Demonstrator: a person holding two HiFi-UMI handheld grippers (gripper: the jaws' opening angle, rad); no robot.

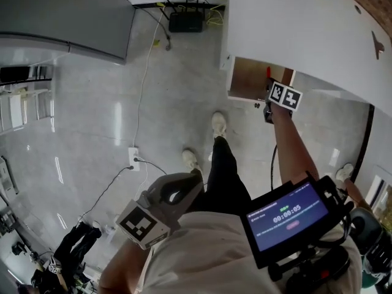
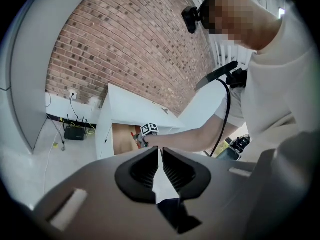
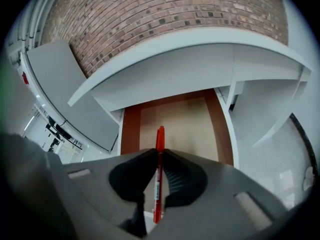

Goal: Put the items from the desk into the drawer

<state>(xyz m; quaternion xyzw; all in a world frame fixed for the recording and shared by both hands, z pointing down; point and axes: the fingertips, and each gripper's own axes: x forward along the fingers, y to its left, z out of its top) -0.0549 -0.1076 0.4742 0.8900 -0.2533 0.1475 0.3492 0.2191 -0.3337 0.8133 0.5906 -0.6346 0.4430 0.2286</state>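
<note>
My right gripper [image 3: 159, 155] is shut on a red pen [image 3: 159, 144] that points forward over the open drawer [image 3: 177, 121]. The drawer has a light wood bottom with brown side walls and nothing visible inside. In the head view the right gripper [image 1: 269, 106] hangs at the front edge of the open drawer [image 1: 248, 78] under the white desk [image 1: 306, 35], with the red pen [image 1: 268, 72] tip showing. My left gripper [image 2: 160, 154] is shut with nothing between its jaws, held low near the person's body [image 1: 162, 204].
A grey cabinet [image 1: 61, 17] stands at the upper left. A black router [image 1: 185, 21] and cables lie on the floor by the wall. A power strip [image 1: 133, 158] with its cord lies on the tiled floor. A small screen [image 1: 288, 216] hangs at the person's chest.
</note>
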